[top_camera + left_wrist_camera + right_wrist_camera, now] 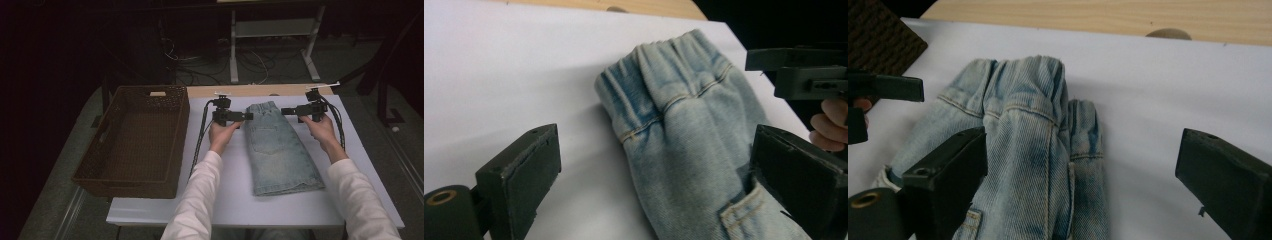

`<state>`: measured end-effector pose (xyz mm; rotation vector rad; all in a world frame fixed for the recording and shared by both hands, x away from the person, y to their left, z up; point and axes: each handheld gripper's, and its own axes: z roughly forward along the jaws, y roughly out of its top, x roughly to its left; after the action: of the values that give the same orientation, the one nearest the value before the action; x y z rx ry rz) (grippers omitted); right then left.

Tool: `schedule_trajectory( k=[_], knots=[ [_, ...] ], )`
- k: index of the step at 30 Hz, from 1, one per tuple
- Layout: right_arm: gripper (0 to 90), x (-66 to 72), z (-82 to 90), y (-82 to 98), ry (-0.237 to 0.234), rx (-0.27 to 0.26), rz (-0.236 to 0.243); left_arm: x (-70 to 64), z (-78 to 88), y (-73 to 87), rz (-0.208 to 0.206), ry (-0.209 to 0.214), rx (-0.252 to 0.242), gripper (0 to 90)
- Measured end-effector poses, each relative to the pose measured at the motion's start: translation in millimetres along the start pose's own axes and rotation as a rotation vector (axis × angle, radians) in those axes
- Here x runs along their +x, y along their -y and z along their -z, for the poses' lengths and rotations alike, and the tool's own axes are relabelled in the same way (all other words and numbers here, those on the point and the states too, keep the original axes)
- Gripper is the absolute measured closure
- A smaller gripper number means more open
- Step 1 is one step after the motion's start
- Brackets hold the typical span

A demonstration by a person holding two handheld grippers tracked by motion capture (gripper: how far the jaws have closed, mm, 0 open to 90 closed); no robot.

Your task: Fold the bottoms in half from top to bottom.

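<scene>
Faded light-blue denim garment [279, 147], folded, lies flat on the white desk [225, 200]. Its long axis runs near to far, with the gathered elastic waistband [262, 106] at the far end and the wider hem toward the person. A dark brown woven basket [135, 142] stands at the left, well apart from the garment.

Left gripper [248, 116] sits just off the garment's left edge, near the waistband, pointing right. Right gripper [284, 111] sits at the right edge of the same band, pointing left. The two face each other across the narrow far end, about equally near to it.

Left gripper view: jaws stand wide, the left corner of the waistband [659, 90] lies between them, and one jaw overlaps the cloth's edge near a pocket; I cannot tell whether it touches. Nothing is pinched.

Right gripper view: jaws also wide, straddling the right waistband corner [1048, 100], with a pad beside the cloth and no grip.

Judgement: the pending move is a two-corner pinch at the waistband. It turns on each pair of jaws closing across the band's thickness, at a right angle to the garment's long axis.
</scene>
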<state>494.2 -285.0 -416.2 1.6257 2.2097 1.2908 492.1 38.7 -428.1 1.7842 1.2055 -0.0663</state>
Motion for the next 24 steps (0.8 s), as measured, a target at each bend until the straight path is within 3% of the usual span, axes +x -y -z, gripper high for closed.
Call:
schedule_trajectory(
  k=[5,12,16,24],
  knots=[
    [10.2,2.3,-5.2,6.1,0.014,0.02,0.021,4.2,-6.0,6.6,0.017,-0.005,0.015,6.2],
    [13.5,-2.9,-9.0,16.0,0.016,0.017,-0.002,9.7,-12.2,17.3,0.057,-0.005,0.016,6.5],
    [14.2,-4.1,-10.3,19.9,0.013,0.012,-0.012,10.6,-14.2,22.8,0.083,0.02,0.007,7.2],
    [20.9,-4.8,-14.1,24.1,0.026,0.024,-0.019,5.7,-14.8,26.8,0.073,0.002,-0.001,16.0]
  ],
)
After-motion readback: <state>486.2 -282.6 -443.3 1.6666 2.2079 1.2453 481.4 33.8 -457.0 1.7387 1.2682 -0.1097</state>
